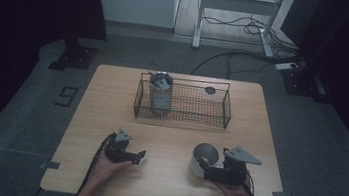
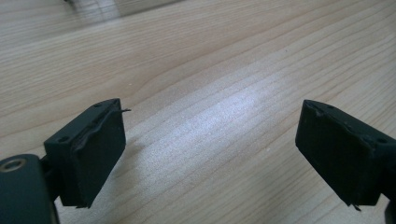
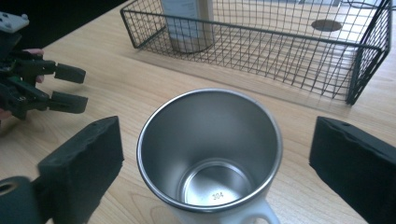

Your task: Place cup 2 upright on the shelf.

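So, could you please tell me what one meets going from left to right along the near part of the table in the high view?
Left tongs → white mug with a steel inside → right tongs, whose body lies to the mug's right. The wire basket sits farther back, so it is left out.

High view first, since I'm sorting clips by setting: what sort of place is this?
Likely a lab or test room: a lone wooden table on grey floor, loose cables and a metal stand behind it.
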Available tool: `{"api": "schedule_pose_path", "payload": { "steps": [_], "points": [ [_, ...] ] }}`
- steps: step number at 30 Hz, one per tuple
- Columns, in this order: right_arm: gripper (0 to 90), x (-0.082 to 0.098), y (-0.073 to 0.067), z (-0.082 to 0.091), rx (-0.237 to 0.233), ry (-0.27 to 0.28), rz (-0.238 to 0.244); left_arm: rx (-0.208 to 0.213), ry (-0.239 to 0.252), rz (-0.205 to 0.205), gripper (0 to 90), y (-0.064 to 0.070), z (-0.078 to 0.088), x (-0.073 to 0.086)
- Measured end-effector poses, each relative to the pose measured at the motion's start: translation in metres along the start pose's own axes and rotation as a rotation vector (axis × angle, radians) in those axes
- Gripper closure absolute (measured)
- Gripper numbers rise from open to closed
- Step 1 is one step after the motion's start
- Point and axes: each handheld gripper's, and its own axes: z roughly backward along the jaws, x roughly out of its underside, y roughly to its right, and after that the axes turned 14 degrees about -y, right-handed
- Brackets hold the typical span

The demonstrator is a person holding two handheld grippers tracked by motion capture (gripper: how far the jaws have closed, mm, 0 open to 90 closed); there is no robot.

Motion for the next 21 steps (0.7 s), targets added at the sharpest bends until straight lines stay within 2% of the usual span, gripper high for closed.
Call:
{"api": "schedule_pose_path", "payload": {
  "steps": [10, 21],
  "points": [
    [0.0, 0.001, -0.005, -0.009, 0.002, -0.029, 0.021, 0.006, -0.015, -0.006, 8.8, 0.003, -0.003, 0.0],
    [0.0, 0.003, -0.008, -0.022, 0.029, -0.063, 0.031, 0.008, -0.025, -0.005, 8.8, 0.003, -0.004, 0.0]
  ]
}}
